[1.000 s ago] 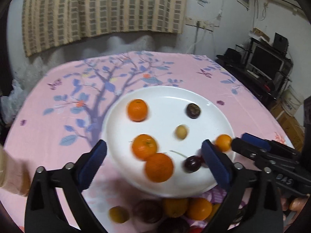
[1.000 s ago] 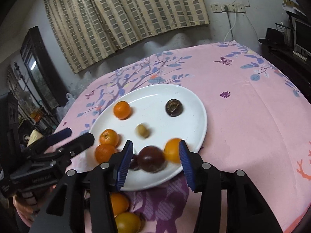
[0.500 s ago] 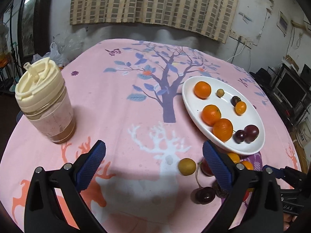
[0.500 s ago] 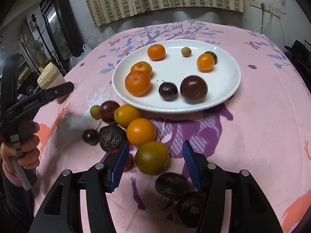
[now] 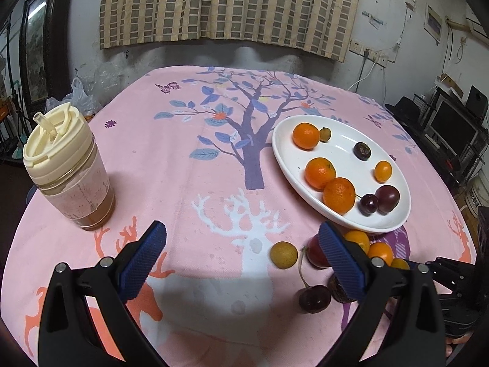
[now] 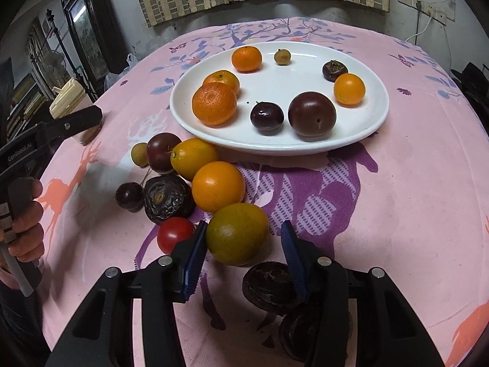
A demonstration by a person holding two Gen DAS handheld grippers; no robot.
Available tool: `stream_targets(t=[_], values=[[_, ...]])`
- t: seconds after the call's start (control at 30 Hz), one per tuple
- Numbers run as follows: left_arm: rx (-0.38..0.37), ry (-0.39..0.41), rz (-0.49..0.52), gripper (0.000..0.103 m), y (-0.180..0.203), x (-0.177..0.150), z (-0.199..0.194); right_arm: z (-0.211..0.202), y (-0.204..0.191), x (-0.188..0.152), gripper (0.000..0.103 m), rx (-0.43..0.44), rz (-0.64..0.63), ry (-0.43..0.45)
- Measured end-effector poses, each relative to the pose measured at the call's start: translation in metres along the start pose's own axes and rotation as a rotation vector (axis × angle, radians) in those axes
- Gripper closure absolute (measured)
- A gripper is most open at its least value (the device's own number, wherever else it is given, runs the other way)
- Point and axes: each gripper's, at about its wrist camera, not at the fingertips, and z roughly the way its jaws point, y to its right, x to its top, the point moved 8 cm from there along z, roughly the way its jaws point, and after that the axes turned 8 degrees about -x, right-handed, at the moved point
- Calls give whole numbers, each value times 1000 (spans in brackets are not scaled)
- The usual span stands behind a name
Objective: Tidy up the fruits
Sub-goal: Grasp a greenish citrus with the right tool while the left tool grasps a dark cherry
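A white plate (image 6: pixel 275 150) holds several fruits: oranges, a small kumquat, dark plums and a longan. Loose fruit lies on the pink cloth in front of it, among them a greenish-orange citrus (image 6: pixel 237 234), an orange (image 6: pixel 218 186), a red tomato (image 6: pixel 174 234) and wrinkled dark fruits. My right gripper (image 6: pixel 243 229) straddles the greenish citrus. Its jaws are closing, the left pad at the fruit's side and a gap at the right pad. My left gripper (image 5: pixel 241 232) stands open over bare cloth, with a longan (image 5: pixel 283 254) and a cherry (image 5: pixel 314 299) just to its right.
A lidded cup with a cream top (image 5: pixel 65 168) stands at the table's left. The plate (image 5: pixel 278 140) sits right of centre. A hand (image 6: pixel 24 214) holds the left gripper's handle at the left edge. Shelves and a monitor stand beyond the table's right side.
Both grippers drew back from the plate. The right one left a dark plum on the plate, came down over the loose fruit and narrowed around the greenish citrus. The left swung away toward the cup side.
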Motion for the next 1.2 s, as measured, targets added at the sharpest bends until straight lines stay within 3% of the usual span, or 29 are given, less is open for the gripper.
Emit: stream_targets(t=[0.17,0.27,0.33,0.37,0.47,0.63,0.77,0.87,1.2], values=[[-17,-20,17,5,2,-1,-1,-5,5,3,64,39,41,17],[-129,-62,104,5,20,-10,-3,-13,18,9,64,54,111,49],[-160,-70,189,16,35,-17,-5,-15,23,11,64,48,131,55],[-176,-83,229,28,43,-23,-6,-14,25,11,64,49,143,50],[-244,-139,301,39,62,-41,-3,-10,30,10,64,50,167,31],[-240,-170,330,40,70,-53,3,-8,31,8,64,41,170,22],[-236,-195,352,45,72,-61,8,-8,32,7,64,34,170,16],[-220,-222,379,57,73,-68,14,-8,32,7,64,31,168,15],[-171,-250,384,64,67,-75,27,-9,30,6,63,25,163,16]])
